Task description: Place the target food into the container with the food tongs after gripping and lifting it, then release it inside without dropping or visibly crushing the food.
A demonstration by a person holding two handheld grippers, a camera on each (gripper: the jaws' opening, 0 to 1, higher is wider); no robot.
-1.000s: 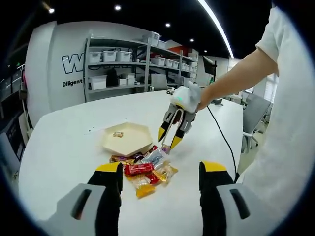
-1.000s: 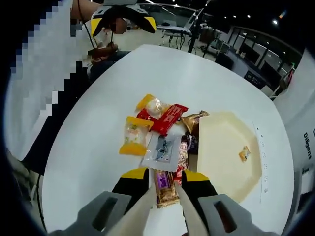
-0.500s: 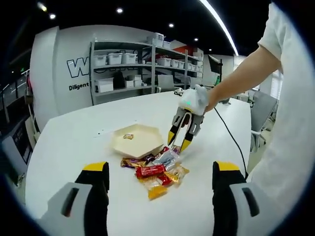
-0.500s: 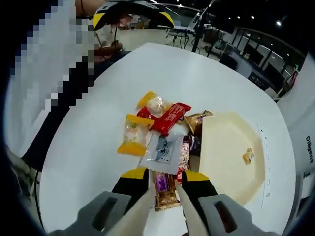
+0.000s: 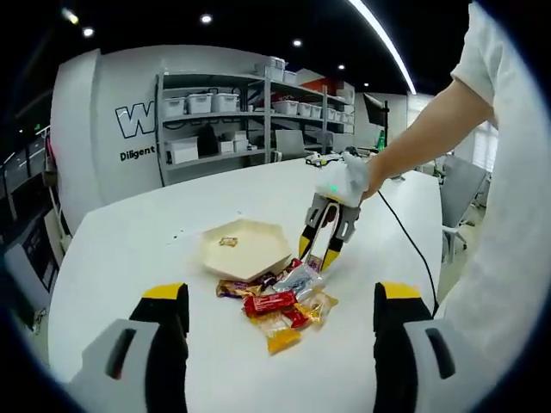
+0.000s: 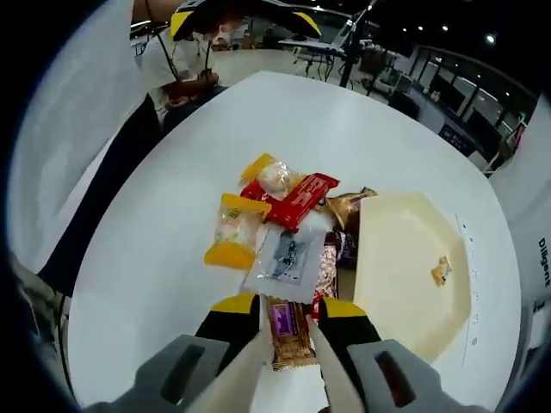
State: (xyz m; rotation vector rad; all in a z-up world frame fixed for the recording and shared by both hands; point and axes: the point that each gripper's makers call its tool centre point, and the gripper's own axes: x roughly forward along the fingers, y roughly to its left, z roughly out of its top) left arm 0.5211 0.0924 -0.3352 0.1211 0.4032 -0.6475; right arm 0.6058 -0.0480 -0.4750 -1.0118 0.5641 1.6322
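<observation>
Right claw (image 6: 288,320) squeezes tongs (image 6: 258,361) on brown snack (image 6: 289,333); lift gently toward tray (image 6: 405,292) ahead-right. Left claw (image 5: 275,301) open.

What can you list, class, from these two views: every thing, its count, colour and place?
Round table: one, white, under everything.
Hexagonal tray: one, cream, beside the snack pile.
Small wrapped sweet: one, yellowish, inside the tray.
Long red wrapper: one, top of pile.
Yellow-ended clear packets: two, on the pile's side away from the tray.
Clear flat packet: one, pile centre.
Brown-purple snack bar: one, between the tong tips.
Metal tongs: one pair, silver, in the right claw.
Shelving: grey, by the wall.
Right claw: yellow-tipped, shut on tongs.
Left claw: yellow-tipped, open.
</observation>
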